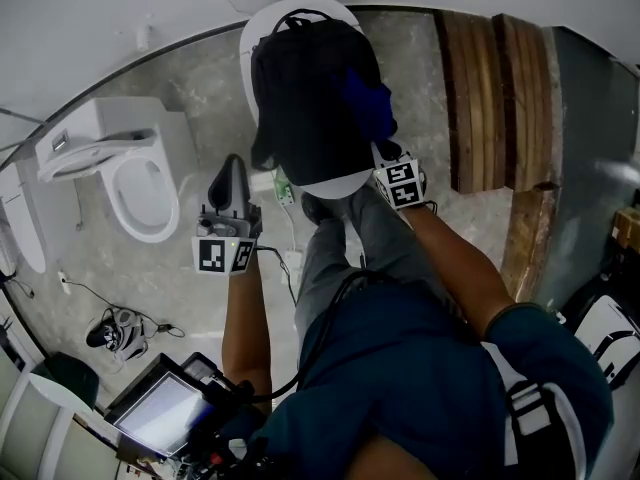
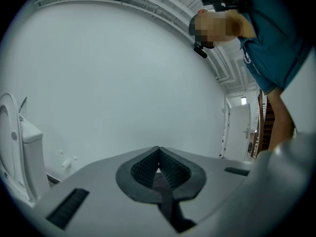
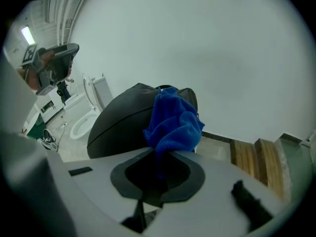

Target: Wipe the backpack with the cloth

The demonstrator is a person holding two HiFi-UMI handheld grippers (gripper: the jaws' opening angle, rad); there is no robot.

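Note:
A black backpack [image 1: 305, 93] sits upright on a white round seat [image 1: 338, 182] in the head view. My right gripper [image 1: 380, 140] is at the backpack's right side, shut on a blue cloth [image 1: 367, 102] that lies against the fabric. In the right gripper view the blue cloth [image 3: 173, 120] bunches out of the jaws of the right gripper [image 3: 160, 154] in front of the backpack [image 3: 121, 125]. My left gripper [image 1: 232, 164] is held up to the left of the seat, away from the backpack. In its own view the left gripper [image 2: 158, 149] is shut on nothing and faces a bare white wall.
A white toilet [image 1: 140, 183] stands to the left on the stone floor. Wooden steps [image 1: 500, 98] run along the right. A pair of shoes [image 1: 115, 328] and a lit screen [image 1: 160, 413] lie at lower left. A white door [image 2: 239, 132] shows past the left gripper.

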